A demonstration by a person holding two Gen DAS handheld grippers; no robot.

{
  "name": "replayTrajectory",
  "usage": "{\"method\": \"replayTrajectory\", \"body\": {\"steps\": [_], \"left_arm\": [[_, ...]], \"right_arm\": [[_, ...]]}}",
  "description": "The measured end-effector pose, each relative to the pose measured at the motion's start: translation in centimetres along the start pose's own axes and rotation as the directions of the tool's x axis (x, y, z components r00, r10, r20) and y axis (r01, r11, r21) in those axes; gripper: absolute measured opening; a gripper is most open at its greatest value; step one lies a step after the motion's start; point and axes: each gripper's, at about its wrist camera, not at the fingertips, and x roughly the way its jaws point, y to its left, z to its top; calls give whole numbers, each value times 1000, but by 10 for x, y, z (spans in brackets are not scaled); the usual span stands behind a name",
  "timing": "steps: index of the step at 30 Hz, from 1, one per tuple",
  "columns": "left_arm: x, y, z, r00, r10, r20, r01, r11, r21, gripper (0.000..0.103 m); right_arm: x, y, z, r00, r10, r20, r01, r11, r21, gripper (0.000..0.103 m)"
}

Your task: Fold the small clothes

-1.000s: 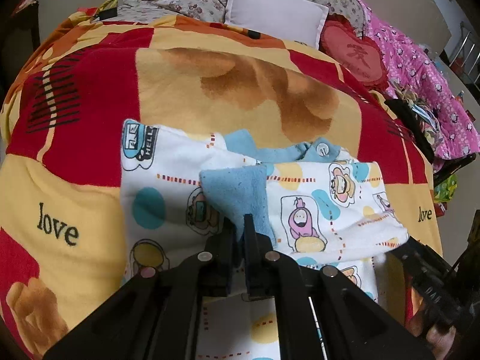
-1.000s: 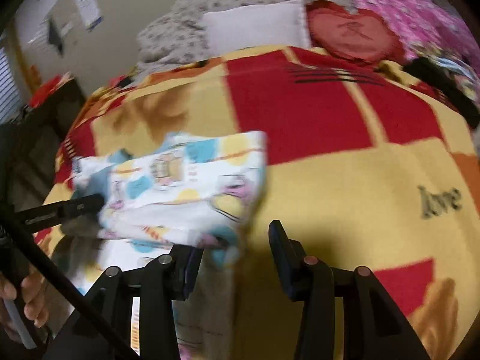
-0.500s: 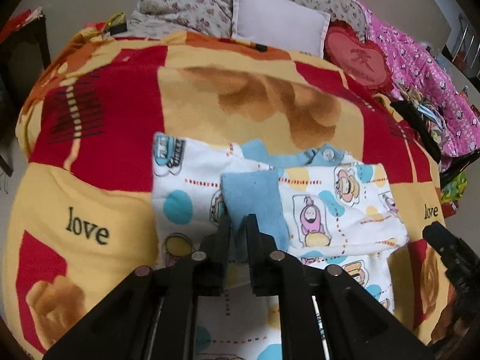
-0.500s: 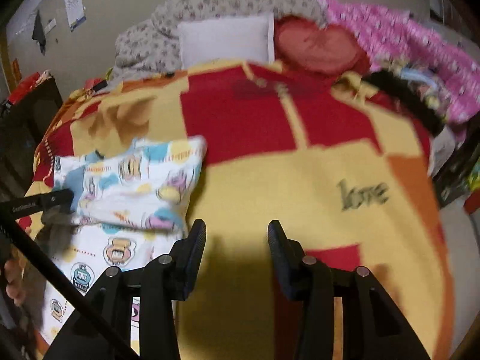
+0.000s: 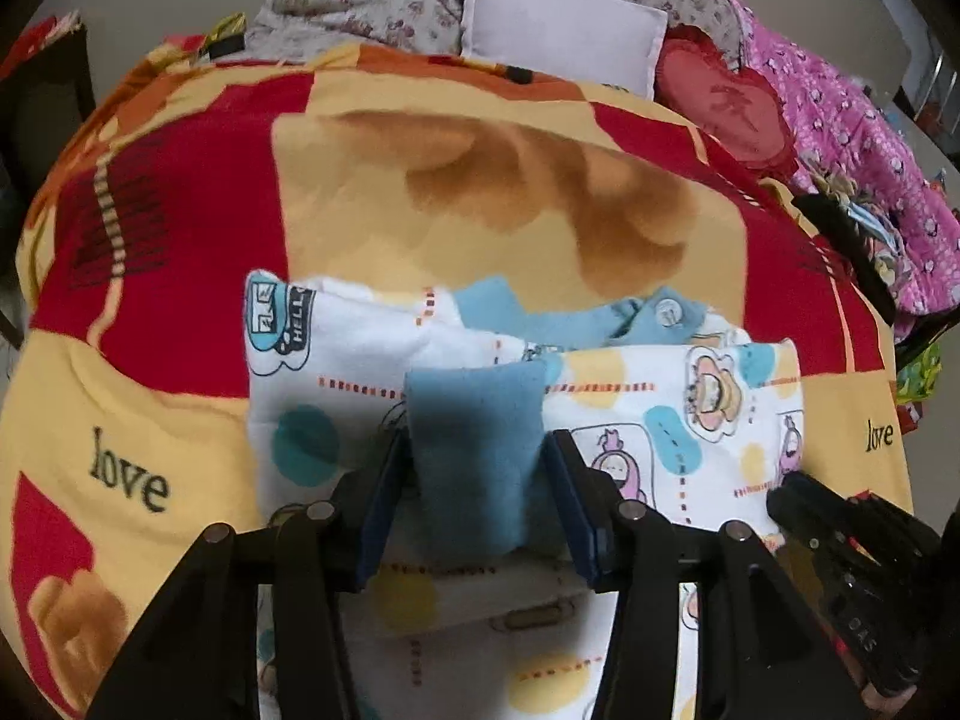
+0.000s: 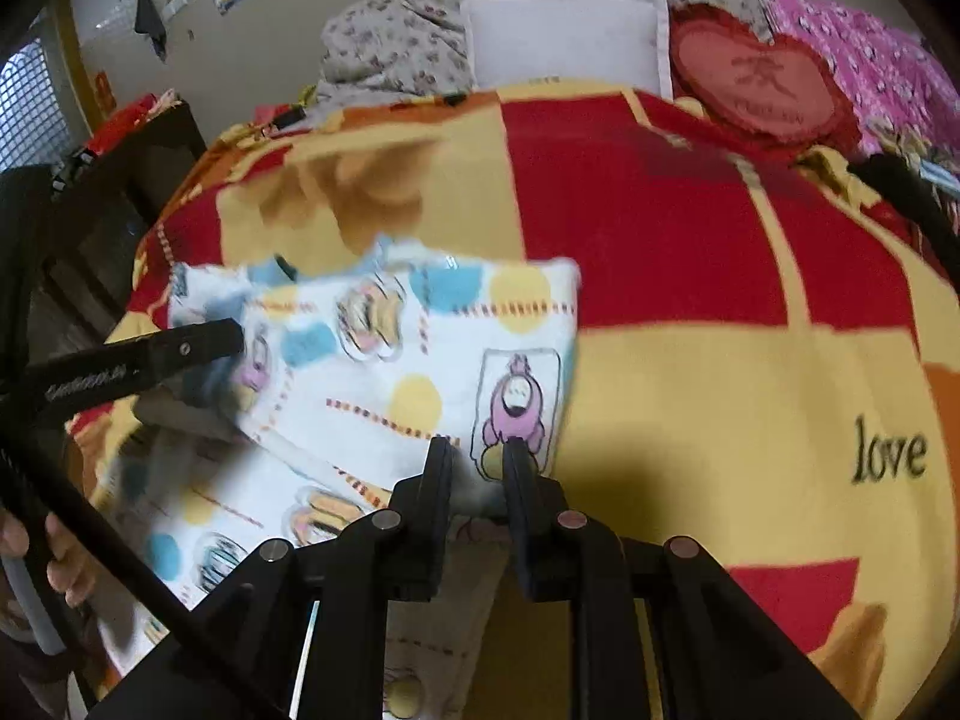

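Note:
A white baby garment (image 5: 660,396) with cartoon prints and a blue collar lies on the red and yellow blanket (image 5: 480,180), its right side folded over. Its blue sleeve cuff (image 5: 474,420) lies folded onto the body between the jaws of my left gripper (image 5: 477,438), which are opening and stand just clear of the cuff on both sides. In the right wrist view the garment (image 6: 390,360) has its folded right edge between the jaws of my right gripper (image 6: 477,444), which are closing, and the fabric fills the narrow gap. The left gripper's finger (image 6: 180,348) reaches in from the left.
A white pillow (image 5: 558,42), a red heart cushion (image 5: 726,102) and a pink quilt (image 5: 852,138) lie at the head and right of the bed. Dark furniture (image 6: 108,198) stands at the left. A hand (image 6: 60,564) shows at the lower left.
My left jaws were shut on the blue cuff and have spread apart around it. My right gripper swung left from over the bare blanket to the garment's folded edge, and its jaws narrowed.

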Motion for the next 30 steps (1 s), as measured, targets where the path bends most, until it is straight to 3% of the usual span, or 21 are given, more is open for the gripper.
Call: {"method": "replayTrajectory", "body": {"steps": [6, 10, 16, 20, 23, 25, 30], "left_arm": [[-16, 8, -5, 1000, -21, 8, 21, 1000, -21, 52], [-29, 15, -15, 999, 14, 36, -13, 1000, -16, 56], [-18, 12, -19, 998, 54, 21, -54, 998, 13, 61], [-25, 14, -22, 999, 42, 34, -43, 999, 8, 61], [-39, 14, -28, 997, 61, 51, -62, 998, 12, 67], [-50, 16, -33, 994, 79, 70, -80, 997, 10, 74], [-78, 17, -48, 989, 99, 109, -101, 995, 21, 79]], "right_arm": [[-17, -1, 4, 1000, 27, 5, -27, 1000, 15, 19], [-31, 14, 2, 997, 70, 31, -69, 997, -16, 19], [3, 31, -4, 997, 71, -43, -73, 997, -24, 19], [-2, 31, -4, 997, 73, -29, -73, 997, -9, 19], [-21, 32, -9, 997, 76, -16, -76, 997, -24, 26], [-36, 32, -15, 998, 68, -2, -68, 997, -36, 42], [-57, 36, -35, 997, 73, -11, -73, 996, -45, 45]]}}
